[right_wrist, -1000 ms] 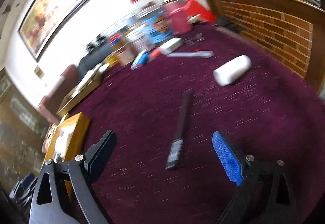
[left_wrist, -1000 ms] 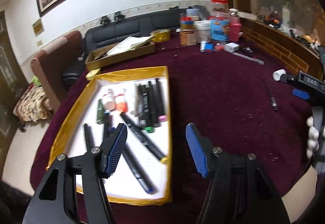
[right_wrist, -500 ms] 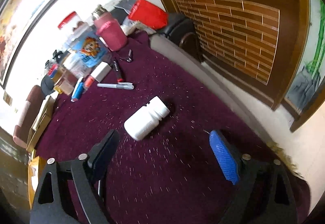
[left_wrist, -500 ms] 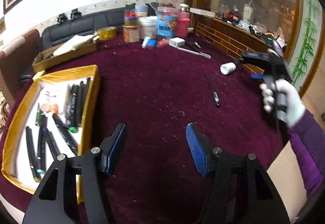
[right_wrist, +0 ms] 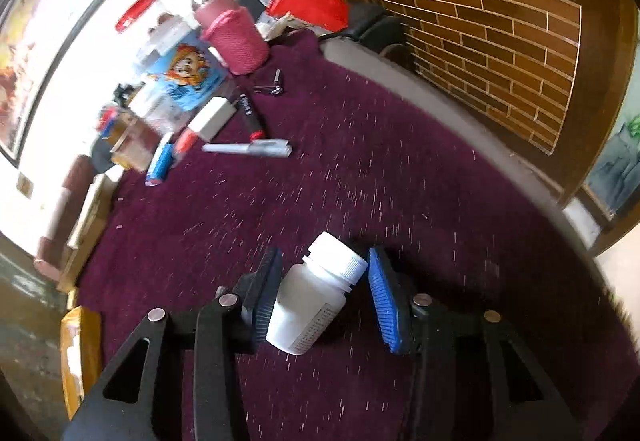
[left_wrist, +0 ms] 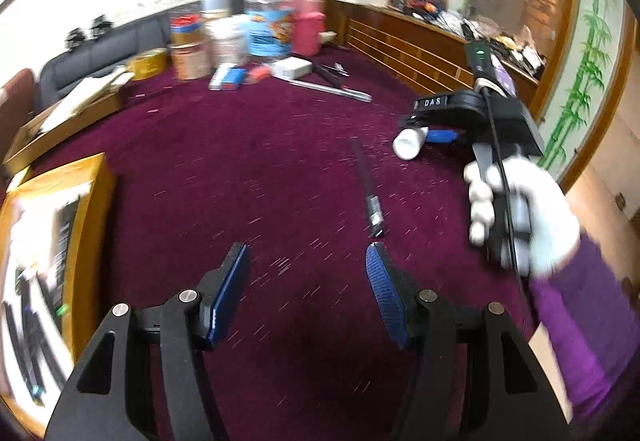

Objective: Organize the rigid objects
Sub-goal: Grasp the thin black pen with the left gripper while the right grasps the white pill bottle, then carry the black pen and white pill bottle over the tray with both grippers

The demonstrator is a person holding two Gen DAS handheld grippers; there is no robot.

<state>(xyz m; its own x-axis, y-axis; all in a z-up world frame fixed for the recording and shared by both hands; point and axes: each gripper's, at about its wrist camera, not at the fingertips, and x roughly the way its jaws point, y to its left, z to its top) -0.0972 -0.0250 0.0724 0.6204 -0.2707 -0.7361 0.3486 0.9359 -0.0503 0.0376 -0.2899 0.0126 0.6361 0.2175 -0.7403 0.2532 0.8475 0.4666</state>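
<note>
A white bottle [right_wrist: 316,301] with a ribbed cap lies on the maroon cloth between the fingers of my right gripper [right_wrist: 325,253]. The jaws are closing on it: the left pad sits against its body and the right pad meets its cap. The left wrist view shows that gripper [left_wrist: 424,133], held in a white-gloved hand [left_wrist: 532,209], over the bottle [left_wrist: 408,143]. My left gripper [left_wrist: 304,253] hangs open and empty above the cloth. A thin black pen [left_wrist: 372,197] lies just beyond its right finger. A gold-edged tray [left_wrist: 92,193] with several pens is at the far left.
Jars and tubs [left_wrist: 264,29] crowd the table's far end. A silver marker [right_wrist: 248,149], a red-tipped black pen [right_wrist: 250,117] and a white box [right_wrist: 212,119] lie near them. The table edge [right_wrist: 520,177] curves close on the right, before a brick-patterned wooden counter [right_wrist: 500,41].
My left gripper swung right, away from the pen tray towards the black pen. My right gripper left the black pen, came down over the white bottle, and its jaws narrowed around it.
</note>
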